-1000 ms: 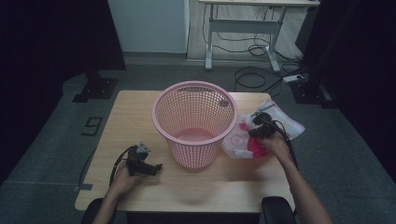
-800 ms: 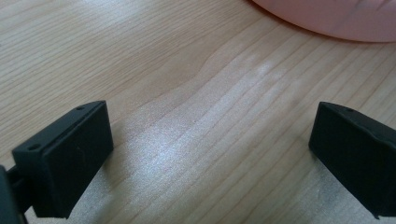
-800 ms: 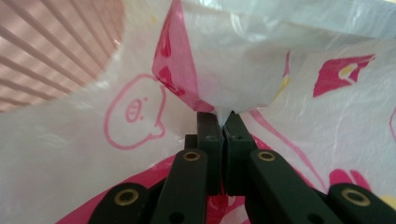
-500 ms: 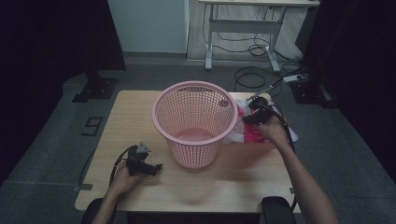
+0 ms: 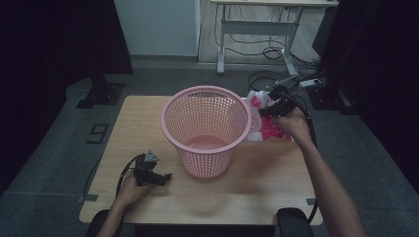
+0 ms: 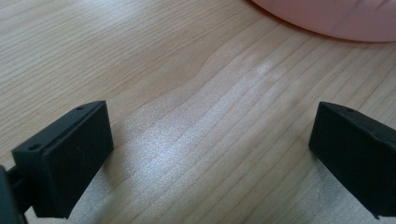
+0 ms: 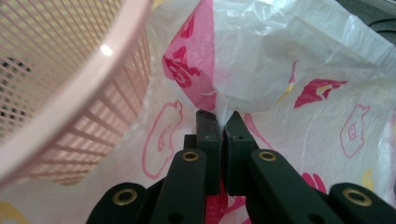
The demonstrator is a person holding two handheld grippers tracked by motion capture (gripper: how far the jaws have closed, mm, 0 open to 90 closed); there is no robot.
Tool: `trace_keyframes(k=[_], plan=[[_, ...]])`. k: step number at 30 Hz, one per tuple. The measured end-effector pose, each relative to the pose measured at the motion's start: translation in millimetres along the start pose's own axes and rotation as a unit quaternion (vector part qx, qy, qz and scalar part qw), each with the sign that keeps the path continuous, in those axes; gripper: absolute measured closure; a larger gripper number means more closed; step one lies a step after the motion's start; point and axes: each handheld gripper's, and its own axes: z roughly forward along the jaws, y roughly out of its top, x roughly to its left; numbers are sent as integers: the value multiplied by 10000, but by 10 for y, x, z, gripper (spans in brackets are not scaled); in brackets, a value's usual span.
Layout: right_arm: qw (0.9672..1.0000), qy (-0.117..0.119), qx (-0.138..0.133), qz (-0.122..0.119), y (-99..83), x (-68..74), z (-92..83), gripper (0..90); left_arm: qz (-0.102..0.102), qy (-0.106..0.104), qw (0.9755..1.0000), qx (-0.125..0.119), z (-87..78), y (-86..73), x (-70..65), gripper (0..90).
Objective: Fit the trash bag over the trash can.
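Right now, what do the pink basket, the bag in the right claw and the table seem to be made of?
Pink basket: probably moulded plastic, with a lattice wall and a glossy rim.
Bag: thin plastic film, white with pink prints, crinkled and half translucent, pinched in the right claw.
Table: wood or wood-look laminate, with pale grain lines and a soft sheen.

Left gripper [image 6: 210, 154]: two black block-shaped jaws stand wide apart, nothing between them. Beneath lies the light wooden table [image 6: 177, 84], grain running diagonally, with a dull sheen between the jaws. Beyond the jaws, the pink plastic basket's rounded base [image 6: 336, 18] rests on the table.
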Motion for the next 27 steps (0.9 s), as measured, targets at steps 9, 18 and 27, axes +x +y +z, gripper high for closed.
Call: trace_keyframes(k=[9, 18, 27], plan=[[10000, -9, -5, -85, 251, 92, -162, 870, 0, 0, 10000, 1, 0, 0, 0, 0], [9992, -44, -65, -404, 610, 365, -339, 870, 2, 1, 10000, 2, 0, 0, 0, 0], [9980, 18, -59, -634, 833, 621, -352, 873, 1, 1, 10000, 2, 0, 0, 0, 0]])
